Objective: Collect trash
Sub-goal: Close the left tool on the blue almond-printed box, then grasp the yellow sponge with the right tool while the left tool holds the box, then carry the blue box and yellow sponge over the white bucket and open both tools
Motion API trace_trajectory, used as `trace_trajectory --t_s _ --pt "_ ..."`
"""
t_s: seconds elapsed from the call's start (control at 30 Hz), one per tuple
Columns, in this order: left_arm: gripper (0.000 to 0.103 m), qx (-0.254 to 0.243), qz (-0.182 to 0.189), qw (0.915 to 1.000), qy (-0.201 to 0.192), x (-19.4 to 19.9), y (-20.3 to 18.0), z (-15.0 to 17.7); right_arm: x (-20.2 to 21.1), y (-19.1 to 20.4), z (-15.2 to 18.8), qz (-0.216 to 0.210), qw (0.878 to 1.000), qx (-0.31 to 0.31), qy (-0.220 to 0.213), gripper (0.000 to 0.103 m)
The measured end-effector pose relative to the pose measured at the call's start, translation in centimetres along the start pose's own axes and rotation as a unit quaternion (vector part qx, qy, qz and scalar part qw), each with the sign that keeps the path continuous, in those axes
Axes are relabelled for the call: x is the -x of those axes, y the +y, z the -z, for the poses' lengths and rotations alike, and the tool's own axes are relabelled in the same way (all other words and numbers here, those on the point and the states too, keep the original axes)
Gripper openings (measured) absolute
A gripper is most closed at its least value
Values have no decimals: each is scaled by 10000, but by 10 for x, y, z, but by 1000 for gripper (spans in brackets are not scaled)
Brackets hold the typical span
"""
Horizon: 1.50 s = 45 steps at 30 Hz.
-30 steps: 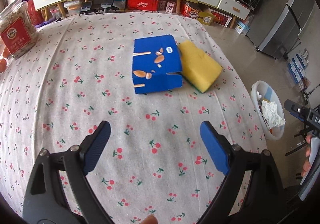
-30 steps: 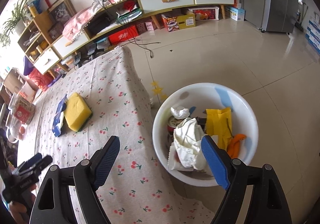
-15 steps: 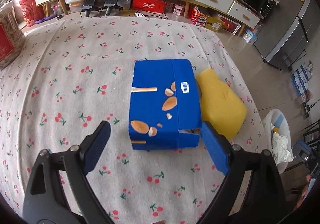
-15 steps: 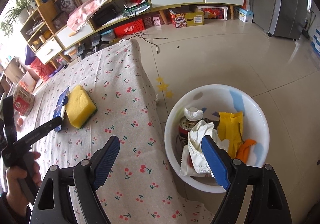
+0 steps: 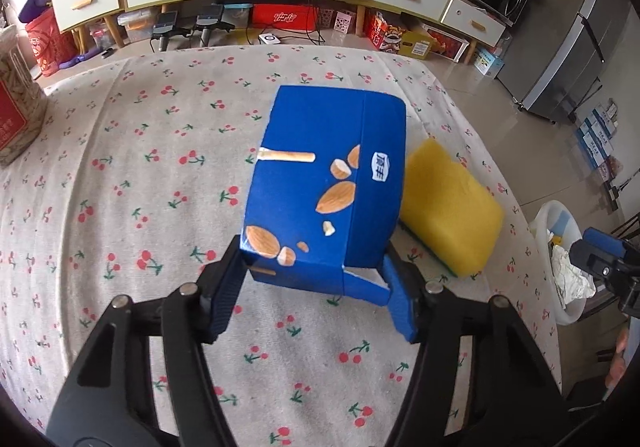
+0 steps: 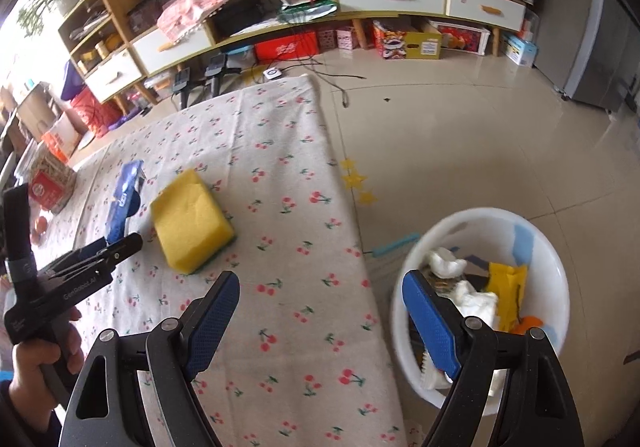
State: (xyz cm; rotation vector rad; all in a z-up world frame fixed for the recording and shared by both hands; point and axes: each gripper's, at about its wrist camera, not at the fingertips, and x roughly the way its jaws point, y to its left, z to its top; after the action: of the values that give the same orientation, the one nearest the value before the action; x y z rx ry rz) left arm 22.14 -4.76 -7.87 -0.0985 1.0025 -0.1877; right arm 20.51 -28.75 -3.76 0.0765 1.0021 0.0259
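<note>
Blue snack carton (image 5: 326, 187): on the cherry-print worktop (image 5: 140, 175), touching the yellow sponge (image 5: 450, 207). Left hand-held gripper (image 5: 316, 287) closing around its near end for lifting. Right hand-held gripper (image 6: 320, 327) spread, empty, beside the white trash basin (image 6: 556, 279).

Left tongs (image 5: 316, 299): black plastic arms with triangular cut-outs, silver screw heads at pivots, blue textured pads (image 5: 400, 307) on fingers. Right tongs (image 6: 320, 319): same black frame, silver screws, blue cross-hatched pads (image 6: 212, 321). White "GenRobot.AI" lettering on left tongs' side. Dark sleeve cuff (image 6: 12, 419) at wrist.
</note>
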Motion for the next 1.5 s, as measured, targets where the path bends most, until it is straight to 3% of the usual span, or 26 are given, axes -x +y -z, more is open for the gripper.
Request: trace_trajectory --t_s 0.17,0.4,0.53,0.67,0.83,1.13,1.27,1.5 --pt "64 87 -124 9999 11 20 21 10 -17 40 -7 -71 9985 529 97 85" --pt "64 163 -594 9981 82 50 59 31 -40 86 -12 -343 9931 1097 232 85" --pt "64 240 -773 9967 81 65 79 43 -51 106 -17 -93 9895 1435 169 85" --pt "64 348 -891 9954 -49 74 92 56 -70 107 -23 55 9905 1346 285 85" --pt "64 541 -666 9962 -115 79 97 60 -91 110 -23 154 9896 1372 405 85" --pt "64 804 -460 9956 -161 88 105 67 -97 116 -22 248 9878 1521 232 84" --pt "64 853 -456 9952 -131 89 108 71 -96 112 -22 54 9901 1382 238 68" --pt "64 953 -396 9946 -90 89 112 76 -83 116 -17 10 9897 1400 292 65"
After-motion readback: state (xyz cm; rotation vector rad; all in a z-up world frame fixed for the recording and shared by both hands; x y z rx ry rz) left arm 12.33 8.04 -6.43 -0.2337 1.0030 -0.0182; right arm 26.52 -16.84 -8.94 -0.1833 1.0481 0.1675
